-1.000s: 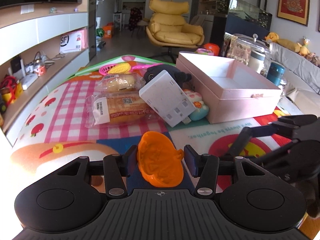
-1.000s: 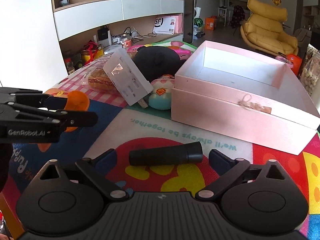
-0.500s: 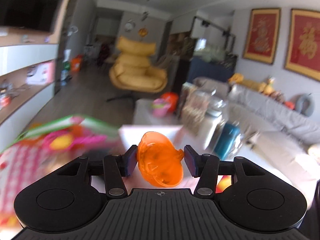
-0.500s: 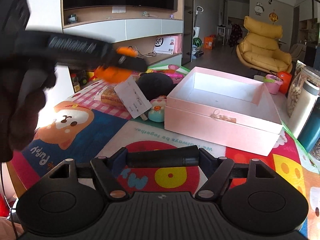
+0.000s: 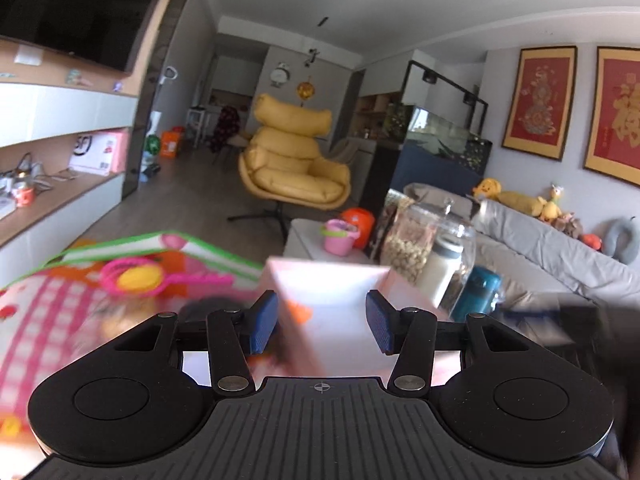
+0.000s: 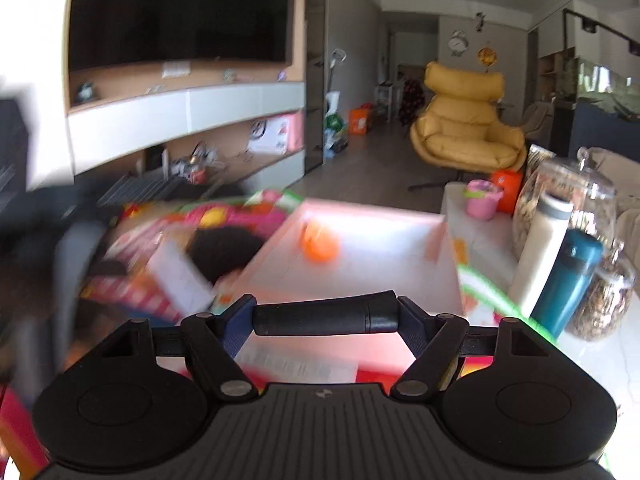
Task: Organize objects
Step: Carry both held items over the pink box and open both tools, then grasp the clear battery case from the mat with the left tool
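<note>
My left gripper (image 5: pixel 322 322) is open and empty, held above the near corner of the pink box (image 5: pixel 332 280). The orange toy (image 6: pixel 319 245) lies inside the pink box (image 6: pixel 360 280) in the right wrist view; an orange smear (image 5: pixel 298 312) by the left finger may be the same toy. My right gripper (image 6: pixel 326 314) is shut on a black cylinder (image 6: pixel 326 315) held crosswise between its fingers, just in front of the box. Both views are blurred by motion.
A white rectangular block (image 6: pixel 180 276), a black plush (image 6: pixel 224 248) and wrapped bread lie left of the box on the colourful mat (image 5: pixel 48 292). A teal bottle (image 6: pixel 568 280), a white bottle (image 6: pixel 540 248) and glass jars (image 5: pixel 424 240) stand right of it.
My left gripper opened and let go of the orange toy, which now lies in the pink box. My right gripper closed on the black cylinder, lifted it and moved toward the box.
</note>
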`<state>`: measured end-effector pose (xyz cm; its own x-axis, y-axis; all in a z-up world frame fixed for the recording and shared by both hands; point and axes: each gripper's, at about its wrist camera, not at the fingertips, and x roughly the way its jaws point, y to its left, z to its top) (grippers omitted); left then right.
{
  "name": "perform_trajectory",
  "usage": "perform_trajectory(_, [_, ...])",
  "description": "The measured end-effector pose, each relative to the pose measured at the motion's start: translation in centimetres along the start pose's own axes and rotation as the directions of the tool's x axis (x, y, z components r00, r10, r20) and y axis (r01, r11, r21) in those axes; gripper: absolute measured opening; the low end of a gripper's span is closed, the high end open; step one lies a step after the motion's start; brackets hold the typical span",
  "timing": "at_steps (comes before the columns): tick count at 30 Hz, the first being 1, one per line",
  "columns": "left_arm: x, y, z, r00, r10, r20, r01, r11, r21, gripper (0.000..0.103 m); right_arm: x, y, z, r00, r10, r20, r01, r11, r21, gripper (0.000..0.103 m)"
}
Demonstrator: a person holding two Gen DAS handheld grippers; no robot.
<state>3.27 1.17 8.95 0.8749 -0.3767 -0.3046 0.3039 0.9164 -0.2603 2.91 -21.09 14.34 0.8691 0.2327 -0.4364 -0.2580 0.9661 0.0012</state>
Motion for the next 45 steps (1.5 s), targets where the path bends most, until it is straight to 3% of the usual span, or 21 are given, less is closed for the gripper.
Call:
perform_trajectory(2, [-1.7,0.6,-1.5,0.998,0.049,-0.04,-0.049,0.999,0.019,0.053,1.9,-0.4,2.0,0.999,-0.019,0.043,0.018,1.0,0.01,0.09])
perform_trajectory(3, [-2.3,0.9,-2.2,0.995,0.074,-0.063,-0.072,0.997,0.036,0.053,2.7,-0.6,2.8,0.999,-0.025,0.045,0.024,1.0,0.013,0.103])
perform_trajectory(6, [-2.9,1.7,-3.9,0.981,0.148,-0.127,-0.139,0.987,0.079,0.053,4.0,-0.3,3.2,0.999,-0.043,0.011,0.042,0.998,0.047,0.103])
perform_trajectory(9, [-2.8,3.2,-4.3,0.973,0.174,-0.154,-0.172,0.985,0.026,0.053,4.5,0.0,0.8,0.998,-0.014,-0.054,0.018,0.996,0.088,0.103])
perform_trajectory(12, [-2.2,3.7,-3.8,0.974,0.2,-0.109,-0.196,0.98,0.046,0.053,4.1,0.8,-3.3,0.994,-0.033,-0.105,0.041,0.996,0.079,0.103])
perform_trajectory(17, [-0.2,4.2,-0.3,0.984,0.181,-0.003,-0.18,0.98,0.08,0.053,3.7,1.0,-8.1,0.987,-0.028,-0.16,0.048,0.991,0.123,0.103])
perform_trajectory(19, [1.4,4.5,1.0,0.986,0.162,-0.026,-0.16,0.984,0.082,0.053,2.9,0.6,-8.0,0.994,-0.029,-0.101,0.043,0.989,0.141,0.103])
perform_trajectory(23, [2.6,4.6,1.8,0.985,0.058,-0.164,-0.041,0.993,0.108,0.053,3.3,-0.2,-7.9,0.993,-0.008,-0.116,0.029,0.983,0.183,0.103])
perform_trajectory(27, [0.1,3.1,0.9,0.972,-0.028,-0.235,0.077,0.977,0.201,0.053,3.0,-0.6,-7.6,0.993,0.002,-0.114,0.023,0.977,0.214,0.103])
perform_trajectory(29, [-1.5,2.5,0.5,0.954,-0.094,-0.285,0.16,0.963,0.217,0.053,2.9,-0.5,-7.7,0.994,0.002,-0.108,0.021,0.978,0.21,0.103])
perform_trajectory(31, [-3.1,1.8,-0.5,0.948,-0.106,-0.3,0.186,0.95,0.252,0.054,2.9,-0.3,-7.7,0.994,0.001,-0.107,0.021,0.979,0.203,0.103])
perform_trajectory(33, [-4.0,1.1,-1.4,0.952,-0.057,-0.3,0.149,0.945,0.292,0.054,2.9,-0.2,-7.7,0.994,-0.001,-0.106,0.022,0.98,0.199,0.103])
perform_trajectory(37, [-3.0,0.6,-3.1,0.943,0.046,-0.33,0.054,0.956,0.289,0.054,3.0,-0.2,-7.8,0.994,-0.006,-0.108,0.027,0.979,0.202,0.103])
perform_trajectory(42, [-0.9,2.1,-4.6,0.912,0.119,-0.393,-0.08,0.99,0.113,0.053,3.0,-0.3,-7.9,0.994,-0.012,-0.112,0.035,0.977,0.21,0.103])
perform_trajectory(45, [0.0,3.4,-4.7,0.902,0.098,-0.421,-0.134,0.989,-0.055,0.053,3.0,-0.3,-7.9,0.994,-0.012,-0.111,0.035,0.976,0.213,0.103])
